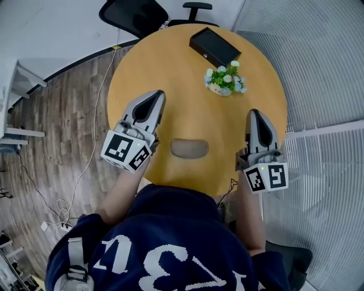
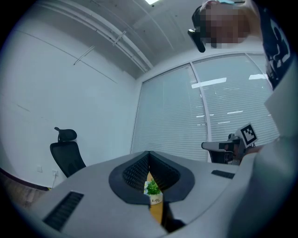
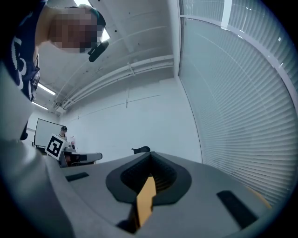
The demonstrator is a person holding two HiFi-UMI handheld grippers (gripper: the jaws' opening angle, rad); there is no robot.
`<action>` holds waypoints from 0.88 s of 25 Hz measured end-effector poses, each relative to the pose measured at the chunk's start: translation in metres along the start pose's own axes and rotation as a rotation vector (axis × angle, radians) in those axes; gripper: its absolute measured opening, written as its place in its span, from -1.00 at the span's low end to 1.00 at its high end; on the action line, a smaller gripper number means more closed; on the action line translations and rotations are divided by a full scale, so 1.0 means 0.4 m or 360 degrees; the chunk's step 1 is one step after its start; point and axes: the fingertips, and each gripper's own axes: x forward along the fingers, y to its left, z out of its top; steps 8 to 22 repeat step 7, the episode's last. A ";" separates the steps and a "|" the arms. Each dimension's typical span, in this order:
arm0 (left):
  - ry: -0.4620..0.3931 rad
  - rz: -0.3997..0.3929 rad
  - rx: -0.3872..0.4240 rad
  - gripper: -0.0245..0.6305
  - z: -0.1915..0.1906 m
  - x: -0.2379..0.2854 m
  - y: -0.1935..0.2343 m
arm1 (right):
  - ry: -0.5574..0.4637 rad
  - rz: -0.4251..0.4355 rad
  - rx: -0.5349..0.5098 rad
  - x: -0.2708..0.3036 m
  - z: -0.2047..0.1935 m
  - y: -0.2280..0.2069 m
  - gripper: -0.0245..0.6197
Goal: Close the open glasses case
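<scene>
Left gripper (image 1: 156,95), right gripper (image 1: 254,113): jaws closed, empty. Glasses case (image 1: 189,148) between; flower pot (image 1: 226,79), black box (image 1: 215,47) beyond.

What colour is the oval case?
The oval glasses case is greyish tan, clearest in the head view.

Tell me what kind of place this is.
Probably an office meeting room: a round wooden table, black office chairs behind it, and a glass wall covered by slatted blinds.
</scene>
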 end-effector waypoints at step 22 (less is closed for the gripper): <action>0.0001 -0.0003 -0.0007 -0.88 0.002 -0.009 -0.001 | 0.0022 -0.0024 0.0019 -0.014 0.000 0.005 -0.85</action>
